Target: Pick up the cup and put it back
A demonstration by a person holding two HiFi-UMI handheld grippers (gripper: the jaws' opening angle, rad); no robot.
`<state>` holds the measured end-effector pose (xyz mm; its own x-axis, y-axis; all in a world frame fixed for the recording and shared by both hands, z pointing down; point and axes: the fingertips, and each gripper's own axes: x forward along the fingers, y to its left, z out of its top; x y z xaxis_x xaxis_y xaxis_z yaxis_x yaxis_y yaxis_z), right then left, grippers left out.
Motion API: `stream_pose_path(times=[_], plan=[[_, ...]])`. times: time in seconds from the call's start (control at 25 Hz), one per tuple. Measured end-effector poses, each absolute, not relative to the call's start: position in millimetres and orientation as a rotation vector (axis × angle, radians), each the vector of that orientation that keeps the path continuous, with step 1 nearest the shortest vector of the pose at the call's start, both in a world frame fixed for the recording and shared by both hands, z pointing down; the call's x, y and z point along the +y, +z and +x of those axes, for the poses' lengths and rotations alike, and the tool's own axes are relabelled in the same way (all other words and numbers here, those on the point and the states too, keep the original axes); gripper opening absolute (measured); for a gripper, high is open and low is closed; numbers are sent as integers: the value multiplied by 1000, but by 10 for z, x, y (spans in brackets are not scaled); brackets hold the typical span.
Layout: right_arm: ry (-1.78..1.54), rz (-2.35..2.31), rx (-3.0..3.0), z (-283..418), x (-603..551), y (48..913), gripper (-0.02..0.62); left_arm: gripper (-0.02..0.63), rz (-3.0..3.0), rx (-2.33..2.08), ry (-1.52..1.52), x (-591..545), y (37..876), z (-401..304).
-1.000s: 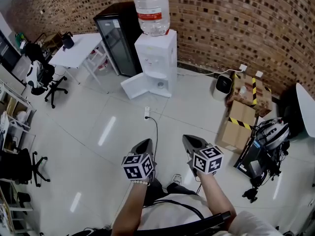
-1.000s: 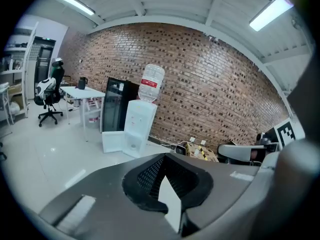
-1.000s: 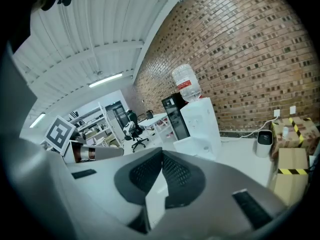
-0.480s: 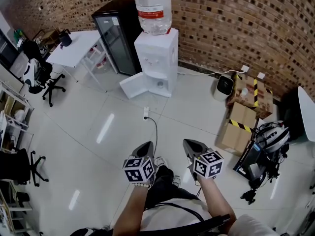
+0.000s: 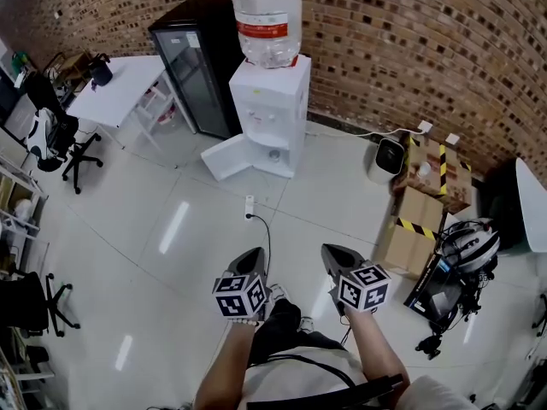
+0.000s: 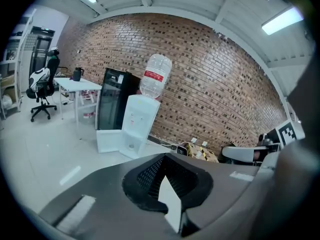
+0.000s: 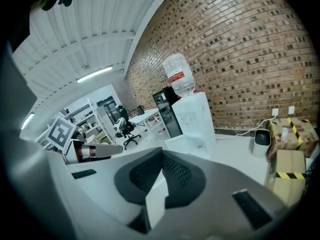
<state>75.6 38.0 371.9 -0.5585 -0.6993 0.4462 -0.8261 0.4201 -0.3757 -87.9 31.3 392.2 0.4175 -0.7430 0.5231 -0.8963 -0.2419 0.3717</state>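
Left hand-held gripper [image 5: 250, 257] and right hand-held gripper [image 5: 335, 254]: jaws closed together, empty, side by side above the floor [image 5: 154, 220].

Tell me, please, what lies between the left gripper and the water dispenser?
In the head view, a white power strip with a black cable lies on the floor between the left gripper and the water dispenser.

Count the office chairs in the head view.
2: one chair beside the table at upper left, another at the left edge lower down. More may be hidden off-frame.
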Motion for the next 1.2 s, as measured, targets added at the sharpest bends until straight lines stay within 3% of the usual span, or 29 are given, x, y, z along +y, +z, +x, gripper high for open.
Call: stream_pose_path(times=[0.68,1.2], plan=[[687,1293,-2394,360,-1050,4455,2,2,2068,-1359,355,-1180,4778,-1300],[649,1279,-2396,361,-2818,6233,3,3,2143,-1261,337,-2877,6679,-1052]])
